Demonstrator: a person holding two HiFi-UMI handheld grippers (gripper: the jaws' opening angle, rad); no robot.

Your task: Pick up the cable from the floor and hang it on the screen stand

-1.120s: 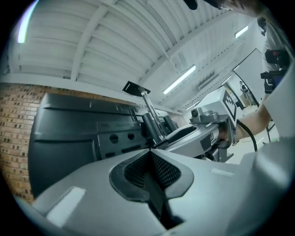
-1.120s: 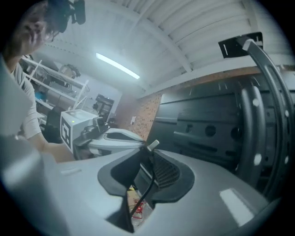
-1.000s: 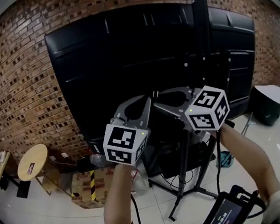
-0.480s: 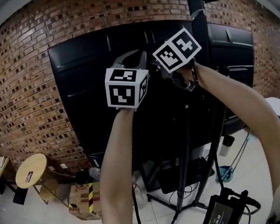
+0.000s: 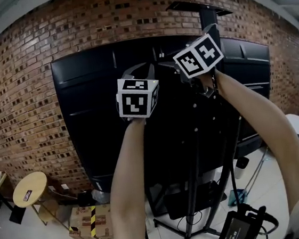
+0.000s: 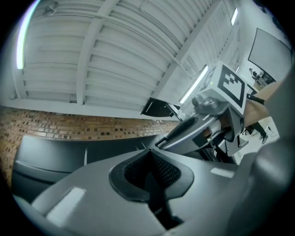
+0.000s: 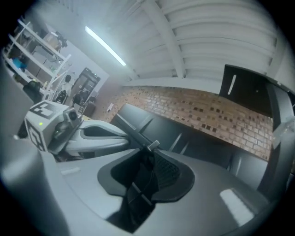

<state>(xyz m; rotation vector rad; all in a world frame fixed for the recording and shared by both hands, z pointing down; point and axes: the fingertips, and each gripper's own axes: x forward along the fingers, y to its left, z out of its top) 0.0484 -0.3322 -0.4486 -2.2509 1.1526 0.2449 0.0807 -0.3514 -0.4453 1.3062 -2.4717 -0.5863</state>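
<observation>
Both tools held high by the screen stand – cable in grip
Right tool clamped on the black cable; left tool just beside it, clamped on it too – stand pole right behind them

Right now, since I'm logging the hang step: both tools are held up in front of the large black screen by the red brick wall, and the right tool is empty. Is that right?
Not quite. The right tool is not empty: the right gripper view shows its jaws closed on a black cable. The rest of the statement holds as you said it.
</observation>
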